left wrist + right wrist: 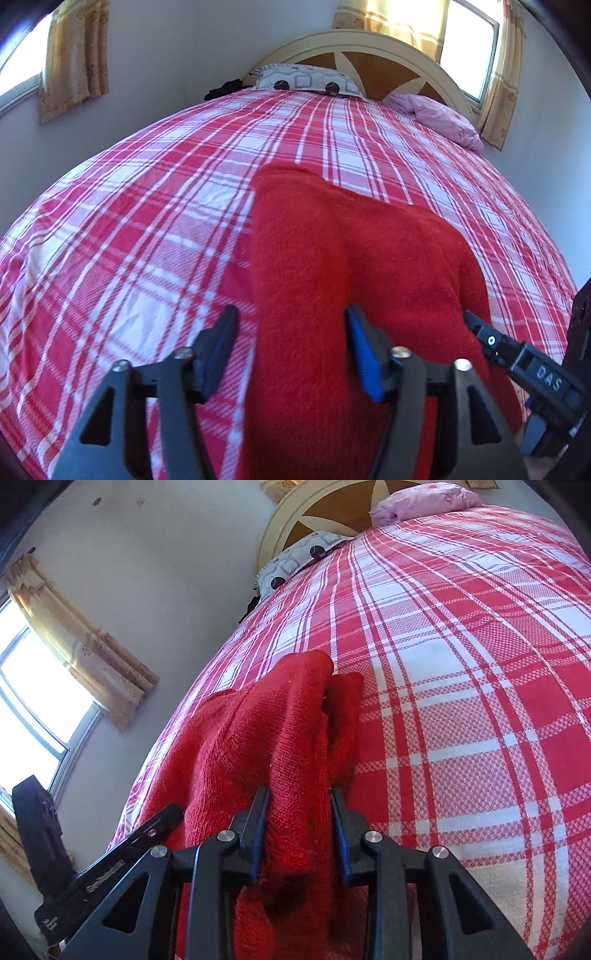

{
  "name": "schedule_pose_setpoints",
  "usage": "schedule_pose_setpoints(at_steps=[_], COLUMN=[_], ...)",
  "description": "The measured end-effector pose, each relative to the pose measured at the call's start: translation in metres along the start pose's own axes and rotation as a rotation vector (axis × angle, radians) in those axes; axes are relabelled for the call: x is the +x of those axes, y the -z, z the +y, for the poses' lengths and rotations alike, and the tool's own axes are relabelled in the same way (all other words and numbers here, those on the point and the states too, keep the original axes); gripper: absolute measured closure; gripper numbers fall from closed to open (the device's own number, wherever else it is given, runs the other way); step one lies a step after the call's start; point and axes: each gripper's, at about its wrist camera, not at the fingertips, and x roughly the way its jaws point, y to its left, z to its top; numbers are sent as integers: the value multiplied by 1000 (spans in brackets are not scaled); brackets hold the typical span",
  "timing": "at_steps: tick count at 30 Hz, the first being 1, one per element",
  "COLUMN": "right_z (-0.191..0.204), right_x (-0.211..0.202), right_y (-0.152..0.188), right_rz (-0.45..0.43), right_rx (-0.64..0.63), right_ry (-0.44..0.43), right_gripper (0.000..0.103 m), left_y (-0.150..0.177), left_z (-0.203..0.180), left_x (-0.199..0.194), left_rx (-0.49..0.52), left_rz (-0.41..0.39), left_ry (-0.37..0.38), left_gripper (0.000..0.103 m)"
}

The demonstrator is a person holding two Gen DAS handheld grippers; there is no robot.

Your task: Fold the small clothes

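A solid red knitted garment (354, 266) is seen on a bedspread (147, 221) checked in red, pink and white. The left gripper (291, 350) is black, with one finger pad (364, 354) faced in blue; the right gripper (299, 830) is black with blue pad edges. One pillow (306, 81) is printed in grey and white with dark circles, another (439, 114) is plain pink. The headboard (369, 55) is painted cream over brown, and the curtains (74, 59) are patterned yellow.

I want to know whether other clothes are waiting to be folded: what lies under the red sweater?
Around the red sweater only the plaid bedsheet shows. The sweater drapes over both tools, left and right, and hides whatever lies directly beneath it.
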Motion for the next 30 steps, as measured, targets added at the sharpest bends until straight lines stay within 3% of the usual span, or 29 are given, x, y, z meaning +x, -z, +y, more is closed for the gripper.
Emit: schedule_pose_setpoints(at_steps=[3,6,10,12,15,20,23,30], right_z=[-5,-3,35,59,70,54,48,47], right_x=[-8,-29,-69,-76,-66,-33,-30,-33], right_y=[3,9,29,41,51,52,51,61], right_rz=[-3,-51,-195,-218,-157,-1,16,37], right_rx=[25,14,-227,-378,-440,-376,-351,-381], right_ry=[-22,8,157,206,199,220,205,261], right_gripper=[64,63,63,63,63,63,63,60], left_y=[7,15,22,25,29,40,45,51], left_z=[14,23,17,11,4,-1,-3,-7], left_x=[-16,-32,-42,-42,-37,-28,-24,-25], left_rx=[-44,-93,-65,-42,-25,-5,-1,21], left_rz=[-6,-26,-47,-56,-39,-11,-4,-7], left_ry=[-4,13,-53,-87,-117,-163,-174,-206], left_gripper=[20,20,20,20,20,20,20,18])
